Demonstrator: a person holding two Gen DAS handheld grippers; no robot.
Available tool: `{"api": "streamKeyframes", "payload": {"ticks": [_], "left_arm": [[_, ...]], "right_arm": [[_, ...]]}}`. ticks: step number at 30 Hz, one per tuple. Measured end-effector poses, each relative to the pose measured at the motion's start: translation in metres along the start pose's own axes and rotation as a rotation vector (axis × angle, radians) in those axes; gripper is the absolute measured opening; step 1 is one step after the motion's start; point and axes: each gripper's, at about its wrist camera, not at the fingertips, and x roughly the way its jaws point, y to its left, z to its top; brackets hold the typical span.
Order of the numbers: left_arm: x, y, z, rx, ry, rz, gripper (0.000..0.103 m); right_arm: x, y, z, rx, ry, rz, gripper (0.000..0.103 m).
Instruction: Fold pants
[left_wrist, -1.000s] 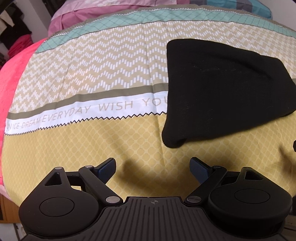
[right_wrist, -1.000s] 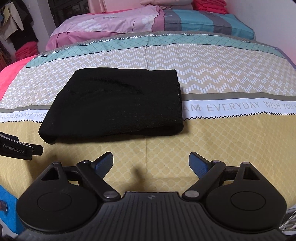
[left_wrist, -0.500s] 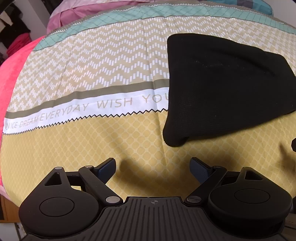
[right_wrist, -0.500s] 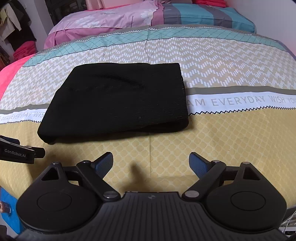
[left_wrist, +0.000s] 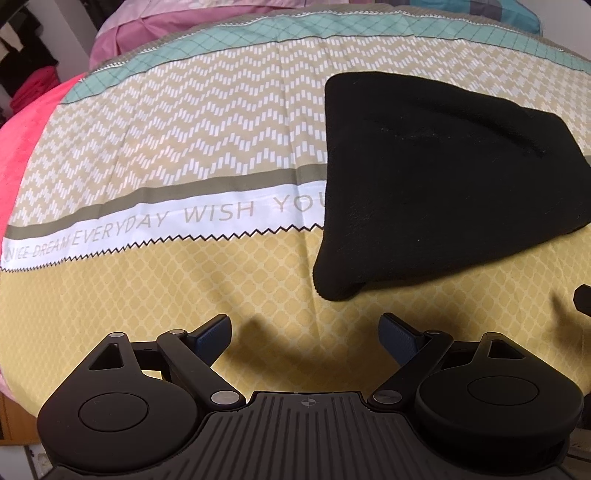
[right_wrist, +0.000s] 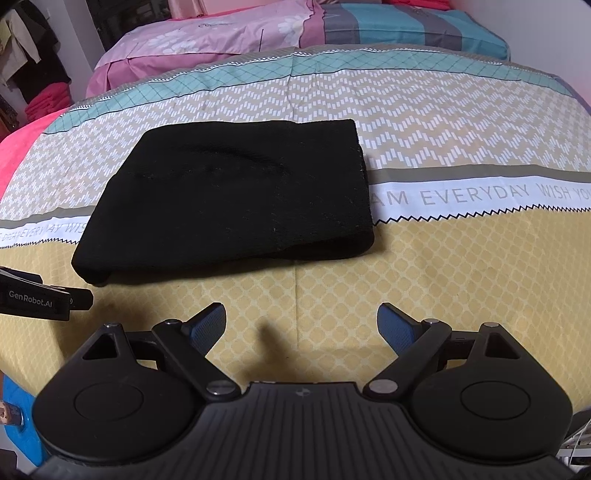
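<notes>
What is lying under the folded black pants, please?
The pants rest on the patterned bedspread, across its white lettered band. The lettering beneath them is covered, and anything else under them cannot be seen.

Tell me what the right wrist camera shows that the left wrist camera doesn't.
Only the right wrist view shows the pants' right end, the teal and grey striped pillow and the left claw's body marked GenRobot.AI. Only the left wrist view shows the pink blanket beside the printed bedspread so fully, plus the words NICE DREAM. Both show the folded black pants lying flat across the white lettered band, and each view's own claw, left and right, open and empty short of the pants.
</notes>
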Motion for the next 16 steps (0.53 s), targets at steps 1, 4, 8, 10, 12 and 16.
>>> {"api": "streamKeyframes", "payload": {"ticks": [1, 4, 8, 10, 12, 16], "left_arm": [[0.0, -0.0006, 0.0001, 0.0, 0.0, -0.002, 0.103], [0.0005, -0.0021, 0.0, 0.003, 0.001, -0.003, 0.103], [0.0005, -0.0032, -0.0008, 0.005, -0.001, -0.011, 0.103], [-0.0005, -0.0036, -0.0007, 0.002, -0.007, -0.017, 0.103], [-0.001, -0.0044, 0.0002, 0.003, -0.008, -0.024, 0.103], [-0.0025, -0.0068, 0.0018, 0.011, -0.015, -0.014, 0.103]], "right_arm": [[0.0, -0.0003, -0.0001, 0.004, 0.001, 0.001, 0.091], [-0.0005, -0.0005, -0.001, 0.011, 0.001, 0.002, 0.091], [-0.0007, -0.0014, -0.002, 0.016, 0.003, 0.003, 0.091], [-0.0009, -0.0015, -0.0027, 0.017, 0.003, 0.003, 0.091], [-0.0009, -0.0014, -0.0026, 0.016, 0.004, 0.004, 0.091], [-0.0007, -0.0027, -0.003, 0.019, 0.003, 0.007, 0.091]]}}
